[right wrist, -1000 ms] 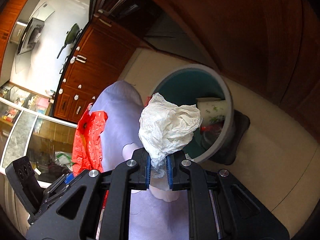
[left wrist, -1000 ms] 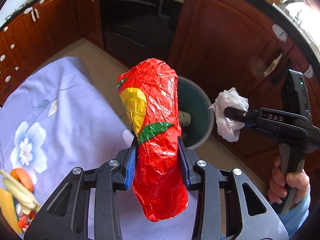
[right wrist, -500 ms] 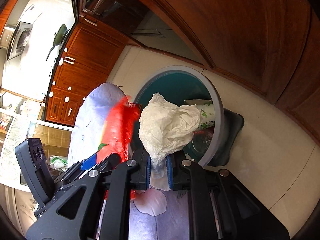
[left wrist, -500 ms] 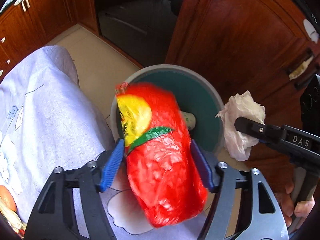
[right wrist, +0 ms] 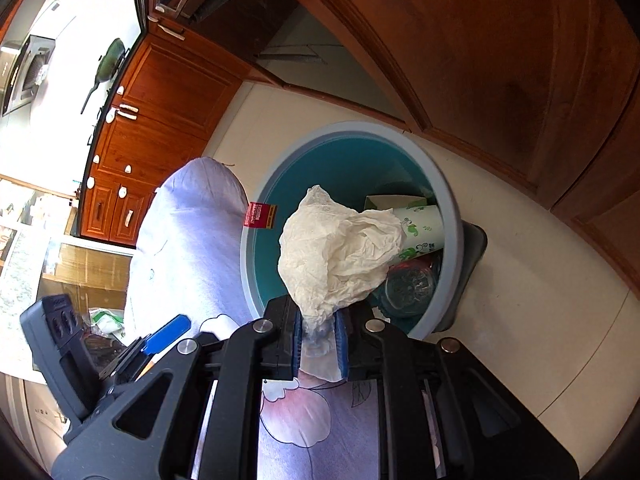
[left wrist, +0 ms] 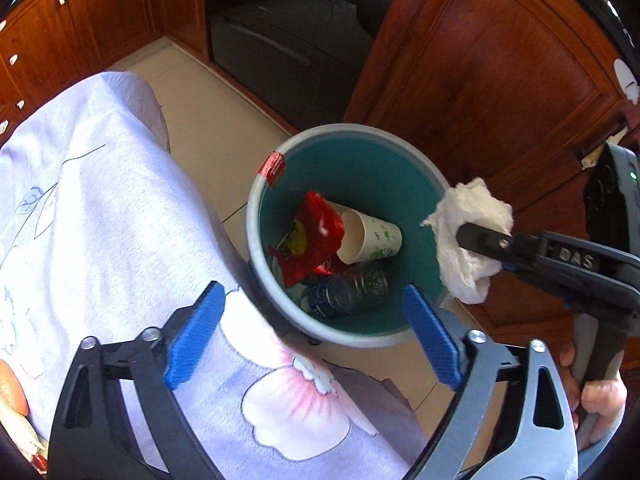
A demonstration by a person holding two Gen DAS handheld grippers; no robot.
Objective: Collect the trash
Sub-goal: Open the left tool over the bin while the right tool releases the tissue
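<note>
The red crumpled wrapper [left wrist: 314,236] lies inside the teal bin [left wrist: 348,130], on a paper cup [left wrist: 372,240] and a plastic bottle [left wrist: 348,292]. My left gripper [left wrist: 312,294] hovers over the bin's near rim, its jaws still opening wide with nothing between them. My right gripper [right wrist: 318,320] is shut on a crumpled white tissue [right wrist: 340,248], its jaws just starting to open while the pads still pinch the paper. It holds the tissue [left wrist: 468,232] above the bin [right wrist: 452,208], over the right part of the rim in the left wrist view.
The table with the flowered lilac cloth [left wrist: 100,220] stands close against the bin's left side. Wooden cabinet doors [left wrist: 500,80] rise right behind the bin, with a dark oven front [left wrist: 280,48] further back. A hand [left wrist: 596,396] holds the right gripper's handle.
The left jaws spread and the red wrapper dropped from them into the bin. Both grippers moved lower and closer over the bin, the right one still holding the tissue.
</note>
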